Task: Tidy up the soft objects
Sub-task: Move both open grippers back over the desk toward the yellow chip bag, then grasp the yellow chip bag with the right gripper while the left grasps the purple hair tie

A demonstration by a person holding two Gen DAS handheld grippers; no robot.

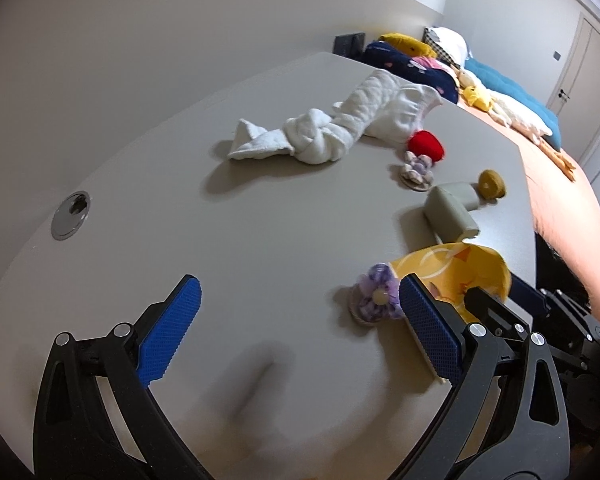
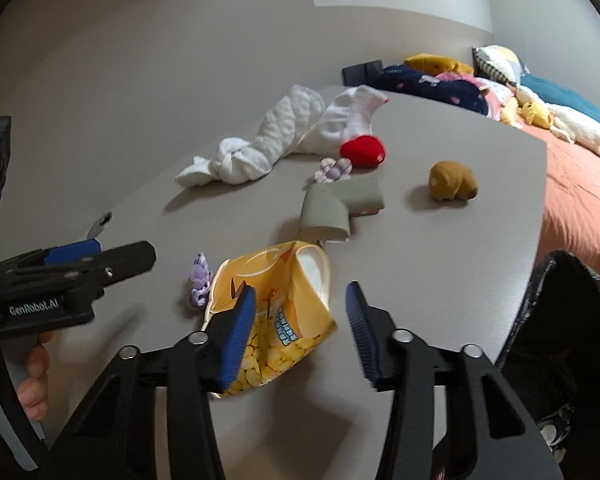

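Note:
My left gripper [image 1: 300, 320] is open above bare grey table [image 1: 228, 216], with a purple crochet flower [image 1: 374, 296] just beyond its right finger. My right gripper [image 2: 302, 292] is open too, straddling the right half of a crumpled yellow snack bag [image 2: 284, 312]; I cannot tell whether it touches the bag. Farther back lie a knotted white towel [image 2: 260, 144], a white sock [image 2: 364, 116], a red plush [image 2: 362, 152], a second purple flower [image 2: 334, 170], a grey L-shaped foam piece [image 2: 332, 208] and a brown plush [image 2: 452, 186]. In the right wrist view the left gripper [image 2: 128, 252] shows side-on at the left.
A round cable grommet [image 1: 71, 214] sits in the table at the left. A bed with an orange cover [image 2: 580, 184], pillows and plush toys runs along the table's far right edge. A black bag [image 2: 560, 320] stands at the table's right edge. A person's hand [image 2: 32, 376] holds the left gripper's handle.

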